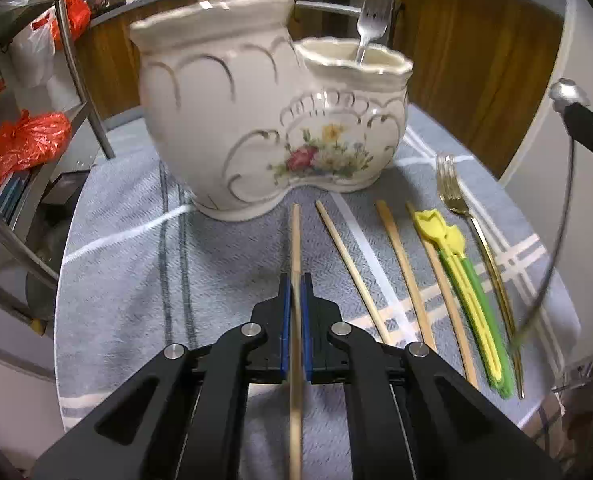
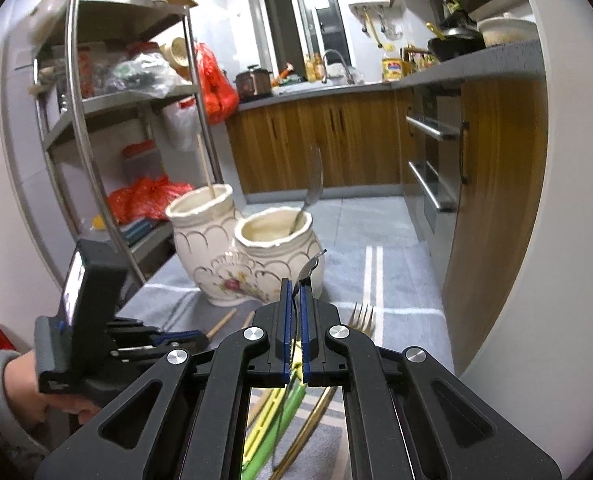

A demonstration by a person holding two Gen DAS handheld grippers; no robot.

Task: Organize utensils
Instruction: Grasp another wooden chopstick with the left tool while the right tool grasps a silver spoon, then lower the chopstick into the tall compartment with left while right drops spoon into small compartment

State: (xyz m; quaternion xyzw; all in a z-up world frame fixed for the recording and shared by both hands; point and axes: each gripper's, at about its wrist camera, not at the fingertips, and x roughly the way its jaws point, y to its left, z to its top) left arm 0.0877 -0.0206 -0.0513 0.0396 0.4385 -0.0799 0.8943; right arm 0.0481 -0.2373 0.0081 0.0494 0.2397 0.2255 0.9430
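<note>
Support surface: table under a grey-blue cloth, utensils laid out.

The cloth (image 1: 128, 264) is woven grey-blue with white and dark stripes and covers the table top. Standing on it at the rear is a cream double-pot ceramic holder (image 1: 256, 128) with floral print. In front, lying side by side: three loose chopsticks (image 1: 350, 268), a yellow-green tulip clip (image 1: 460, 276), and a gold fork (image 1: 470, 224) at the right edge.

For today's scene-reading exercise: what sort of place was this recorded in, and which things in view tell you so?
Most likely a home kitchen: wooden cabinets under a grey countertop with a sink tap, a built-in oven, and a wok on the counter.
</note>
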